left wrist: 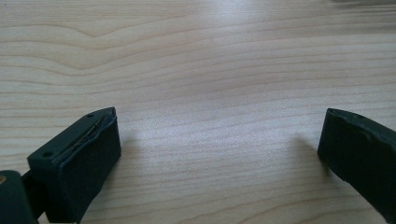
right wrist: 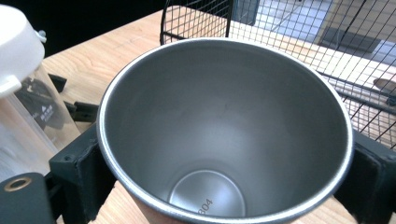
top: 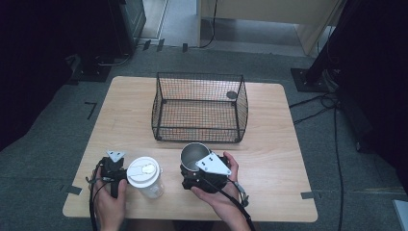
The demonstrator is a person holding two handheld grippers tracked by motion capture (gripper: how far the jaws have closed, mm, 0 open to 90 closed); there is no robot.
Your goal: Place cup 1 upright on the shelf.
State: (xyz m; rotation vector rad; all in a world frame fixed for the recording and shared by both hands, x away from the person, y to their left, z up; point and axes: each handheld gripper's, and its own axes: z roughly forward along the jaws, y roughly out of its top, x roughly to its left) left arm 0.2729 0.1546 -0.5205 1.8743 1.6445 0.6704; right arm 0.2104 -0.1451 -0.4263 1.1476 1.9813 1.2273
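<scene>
Brushed-steel, open-topped tumbler stands upright between my right gripper's fingers, which clamp its wall from both sides at lower centre of the high view. I judge the black wire-mesh basket just above it is where it goes. My left gripper rests spread and empty on the pale wooden worktop, just left of a clear, white-lidded plastic cup.

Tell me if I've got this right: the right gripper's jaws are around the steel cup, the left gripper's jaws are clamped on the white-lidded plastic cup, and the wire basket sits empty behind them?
One thing is off. The left gripper holds nothing: the left gripper view shows its jaws wide apart over bare table. The plastic cup stands beside it in the high view. The right gripper is around the steel cup, and the wire basket looks empty.
</scene>
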